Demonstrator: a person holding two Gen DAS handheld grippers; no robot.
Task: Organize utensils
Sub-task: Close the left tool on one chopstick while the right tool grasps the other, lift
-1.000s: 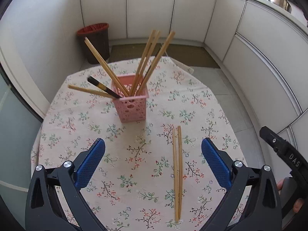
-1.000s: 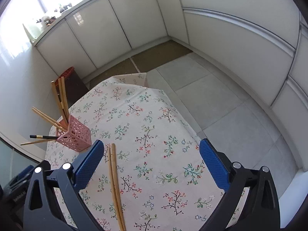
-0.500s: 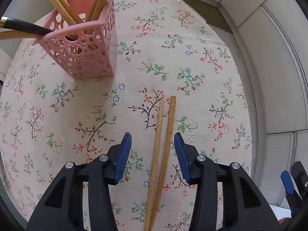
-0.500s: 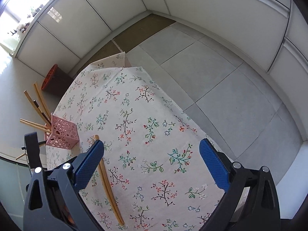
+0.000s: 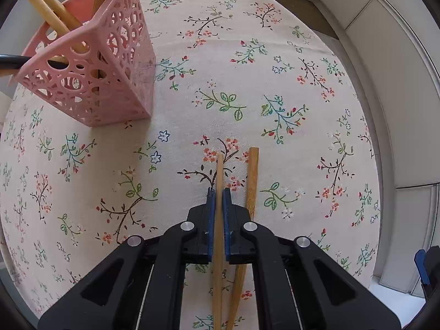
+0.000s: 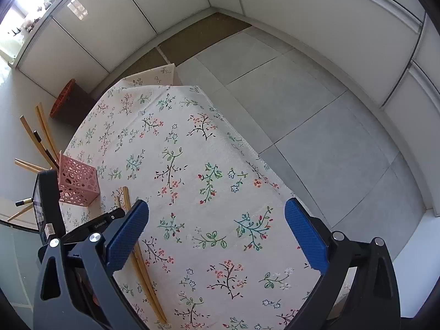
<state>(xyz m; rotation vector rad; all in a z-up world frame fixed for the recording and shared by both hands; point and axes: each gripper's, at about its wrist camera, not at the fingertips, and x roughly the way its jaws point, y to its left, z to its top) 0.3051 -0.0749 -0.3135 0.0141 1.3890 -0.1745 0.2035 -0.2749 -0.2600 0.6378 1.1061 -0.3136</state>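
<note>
My left gripper (image 5: 219, 192) is shut on the left one of two bamboo chopsticks (image 5: 219, 170) lying on the flowered tablecloth (image 5: 275, 82). The second chopstick (image 5: 252, 181) lies just right of it, outside the jaws. A pink perforated holder (image 5: 110, 63) with several chopsticks (image 5: 55, 11) stands at the upper left. In the right wrist view my right gripper (image 6: 217, 236) is open and empty above the cloth; the pair of chopsticks (image 6: 143, 269) lies at its left finger, the holder (image 6: 78, 181) further left.
The table's right edge (image 6: 247, 148) drops to a grey tiled floor (image 6: 330, 126). A dark bin with a red rim (image 6: 68, 101) stands beyond the table's far end. White cabinets (image 6: 302, 13) line the walls.
My left gripper has come down toward the table and closed from wide open onto the left chopstick. The right gripper has stayed open and shifted slightly.
</note>
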